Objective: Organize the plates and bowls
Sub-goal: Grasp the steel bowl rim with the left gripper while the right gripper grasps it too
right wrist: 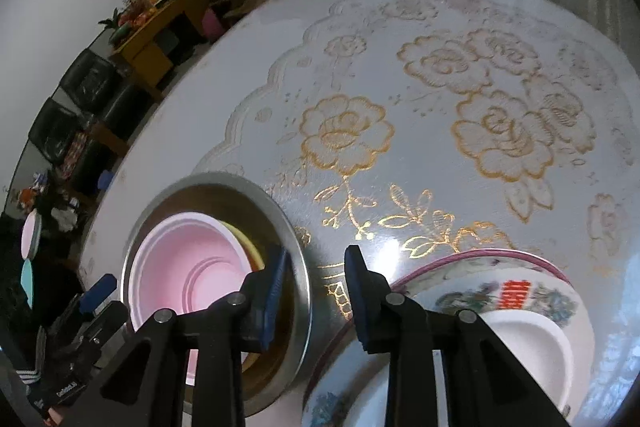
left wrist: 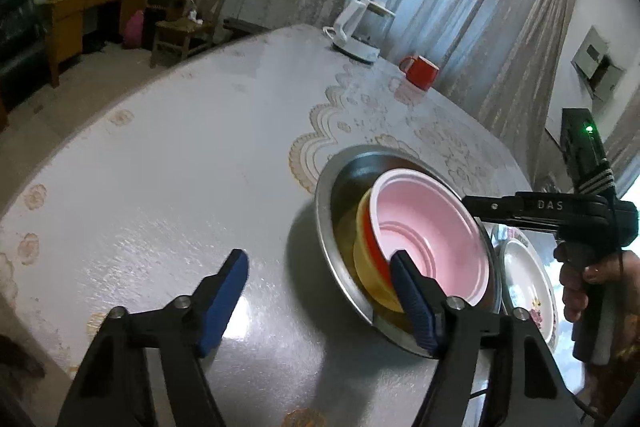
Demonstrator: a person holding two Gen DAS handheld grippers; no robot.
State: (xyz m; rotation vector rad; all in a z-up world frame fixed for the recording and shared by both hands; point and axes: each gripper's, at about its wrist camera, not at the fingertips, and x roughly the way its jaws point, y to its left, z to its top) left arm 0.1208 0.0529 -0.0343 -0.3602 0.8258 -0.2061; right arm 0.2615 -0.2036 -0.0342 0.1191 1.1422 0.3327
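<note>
The pink bowl point(left wrist: 430, 235) sits nested on a yellow bowl point(left wrist: 370, 267) inside the metal basin point(left wrist: 326, 203), near the table's point(left wrist: 160, 155) front edge. The left gripper point(left wrist: 316, 303) gapes empty; the right gripper point(right wrist: 316, 291), narrower, grips nothing. Probably the flowered plate point(right wrist: 520, 307) goes next, needing a rim pinch.
</note>
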